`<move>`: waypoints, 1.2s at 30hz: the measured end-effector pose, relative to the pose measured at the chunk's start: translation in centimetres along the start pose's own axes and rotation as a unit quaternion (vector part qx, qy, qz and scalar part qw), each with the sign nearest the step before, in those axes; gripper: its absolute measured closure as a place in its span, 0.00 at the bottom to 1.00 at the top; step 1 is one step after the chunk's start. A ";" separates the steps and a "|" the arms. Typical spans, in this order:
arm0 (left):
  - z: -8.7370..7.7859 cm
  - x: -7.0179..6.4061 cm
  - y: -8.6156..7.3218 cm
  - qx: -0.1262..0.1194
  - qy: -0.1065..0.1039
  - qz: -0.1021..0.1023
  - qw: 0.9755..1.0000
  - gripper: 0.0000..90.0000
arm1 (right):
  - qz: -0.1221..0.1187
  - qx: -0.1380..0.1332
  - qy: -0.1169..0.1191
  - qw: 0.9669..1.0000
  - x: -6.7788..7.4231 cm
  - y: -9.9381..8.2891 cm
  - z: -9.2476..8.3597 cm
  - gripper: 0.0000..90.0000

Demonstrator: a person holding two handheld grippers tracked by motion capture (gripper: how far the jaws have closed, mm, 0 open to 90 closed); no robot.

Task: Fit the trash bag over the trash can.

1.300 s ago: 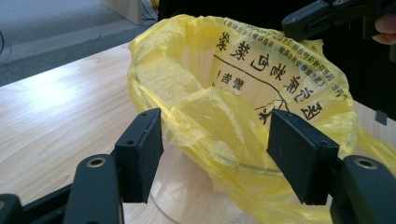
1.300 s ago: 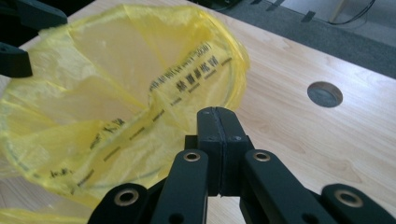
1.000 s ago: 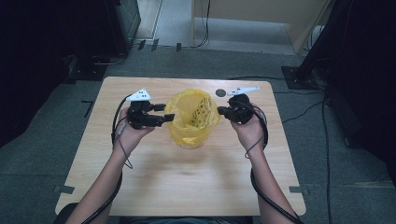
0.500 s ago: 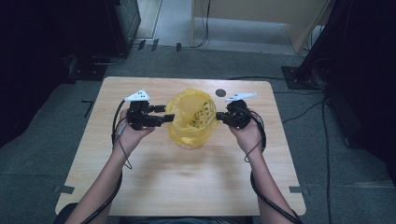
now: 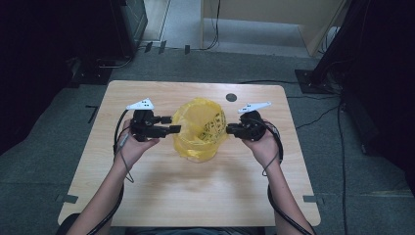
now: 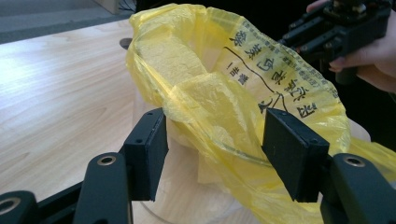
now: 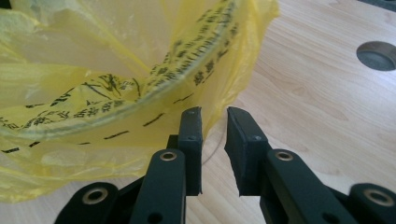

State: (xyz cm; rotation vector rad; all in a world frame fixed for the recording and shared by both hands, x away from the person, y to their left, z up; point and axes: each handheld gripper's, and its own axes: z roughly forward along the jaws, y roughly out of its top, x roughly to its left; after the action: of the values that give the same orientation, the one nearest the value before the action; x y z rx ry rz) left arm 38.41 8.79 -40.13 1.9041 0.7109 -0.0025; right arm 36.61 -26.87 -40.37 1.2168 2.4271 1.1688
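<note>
Yellow printed plastic bag [image 5: 199,128], draped over a clear round container's rim, stands mid-surface [image 5: 195,196] between both claws. Left claw [image 6: 212,149] gapes around its near edge, jaws just closing; right claw [image 7: 214,140], beside the far edge, has just parted, nothing between.

Left gripper [image 6: 212,154] jaws standing well apart, straddling the near edge of the yellow bag [image 6: 233,88], pads not pressing on it; they've just been closing in a bit. Bag is draping over a clear container's rim [image 6: 233,154] (black print running across the plastic). Wooden table [image 6: 60,79] lying to the left. Other gripper [image 6: 327,32], in a hand [image 6: 369,56], sitting at the bag's far edge, top right.
</note>
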 end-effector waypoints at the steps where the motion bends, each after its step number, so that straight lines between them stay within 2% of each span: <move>1: 0.0 -0.1 0.0 0.001 0.000 0.001 1.000 0.44 | 0.003 -0.002 0.004 1.000 -0.1 -0.1 -0.3 0.84; 5: -0.2 -0.4 -0.1 0.006 -0.004 0.003 1.000 0.44 | 0.013 -0.020 0.005 1.000 -0.8 -0.3 -1.2 0.74; 9: -0.3 -0.5 -0.2 0.006 -0.009 0.001 1.000 0.44 | 0.025 -0.049 0.004 0.998 -1.2 -0.4 -1.6 0.71; 12: -0.4 -0.6 -0.3 0.009 -0.010 0.003 1.000 0.44 | 0.006 -0.061 0.015 0.998 -0.8 -0.3 -1.4 0.69; 14: -0.5 -0.8 -0.4 0.011 -0.013 0.005 1.000 0.44 | -0.013 -0.048 0.015 0.999 -0.6 -0.3 -1.5 0.65; 18: -0.7 -1.3 -0.5 0.018 -0.020 0.011 1.000 0.44 | -0.011 -0.037 0.035 0.999 -1.1 -0.5 -1.9 0.56; 20: -0.8 -1.5 -0.5 0.024 -0.024 0.014 0.999 0.44 | -0.015 -0.044 0.040 0.998 -1.3 -0.6 -2.4 0.54; 24: -1.0 -1.5 -0.5 0.033 -0.028 0.022 0.999 0.43 | -0.022 -0.069 0.035 0.997 -1.5 -0.5 -3.3 0.49; 25: -1.1 -1.5 -0.4 0.030 -0.027 0.028 0.999 0.42 | -0.022 -0.076 0.031 0.996 -1.5 -0.4 -3.6 0.49; 29: -2.2 -1.5 0.3 -0.008 -0.035 0.030 0.999 0.42 | -0.029 -0.111 0.027 0.993 -1.4 -0.1 -4.3 0.51; 31: -2.6 -1.6 0.7 -0.021 -0.029 0.044 0.998 0.41 | -0.029 -0.127 0.031 0.991 -1.1 0.1 -4.5 0.54; 33: -2.5 -1.8 1.0 -0.028 -0.026 0.066 0.997 0.40 | -0.029 -0.141 0.040 0.989 -0.7 0.5 -4.5 0.59; 36: -1.7 -2.3 1.5 -0.022 -0.022 0.089 0.996 0.41 | -0.053 -0.148 0.048 0.986 0.2 1.1 -3.9 0.60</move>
State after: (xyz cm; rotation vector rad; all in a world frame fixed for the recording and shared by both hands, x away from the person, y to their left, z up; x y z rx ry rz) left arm 36.67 8.73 -37.38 1.9137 0.5059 0.0826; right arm 35.28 -28.57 -36.89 0.9520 2.2458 1.5188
